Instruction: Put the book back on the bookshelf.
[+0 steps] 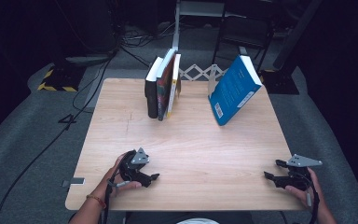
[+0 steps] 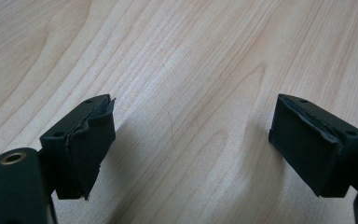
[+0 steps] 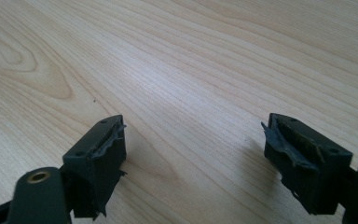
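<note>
Books on stand, both grippers idle at the near table [image 1: 121, 121] edge.

Blue book [image 1: 234, 88] leans tilted against the white bookend [image 1: 200, 73], right of three upright books [image 1: 164, 85]. Left gripper [image 1: 150, 179] and right gripper [image 1: 270, 177] rest well short of it, jaws wide, empty, over bare wood.

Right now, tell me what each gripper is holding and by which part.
Nothing is held. The left gripper and the right gripper both stand open over the bare table, with only wood between their jaws.
</note>
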The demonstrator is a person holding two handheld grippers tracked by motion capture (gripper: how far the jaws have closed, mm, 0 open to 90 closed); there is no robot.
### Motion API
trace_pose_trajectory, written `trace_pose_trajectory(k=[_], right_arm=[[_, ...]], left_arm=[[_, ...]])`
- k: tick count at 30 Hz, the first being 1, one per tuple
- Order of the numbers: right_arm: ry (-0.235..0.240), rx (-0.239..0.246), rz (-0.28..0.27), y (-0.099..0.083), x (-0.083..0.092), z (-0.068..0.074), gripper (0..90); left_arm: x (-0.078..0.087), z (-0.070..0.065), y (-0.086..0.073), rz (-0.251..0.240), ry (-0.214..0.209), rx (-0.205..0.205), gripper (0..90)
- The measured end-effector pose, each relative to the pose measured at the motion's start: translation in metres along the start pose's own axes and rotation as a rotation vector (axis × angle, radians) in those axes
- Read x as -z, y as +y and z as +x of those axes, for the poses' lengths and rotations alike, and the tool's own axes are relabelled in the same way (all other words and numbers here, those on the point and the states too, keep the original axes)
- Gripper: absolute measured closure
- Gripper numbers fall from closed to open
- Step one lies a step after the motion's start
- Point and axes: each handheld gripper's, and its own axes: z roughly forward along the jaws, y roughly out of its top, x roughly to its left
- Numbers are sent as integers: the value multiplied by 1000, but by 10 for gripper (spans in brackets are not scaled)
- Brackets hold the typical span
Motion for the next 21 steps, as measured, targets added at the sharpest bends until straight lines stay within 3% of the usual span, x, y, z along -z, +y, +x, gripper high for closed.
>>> trace_pose_trajectory(k=[21], right_arm=[[-6,-3,2,1,-1,0,195]], left_arm=[[0,0,0,-1,2,0,144]])
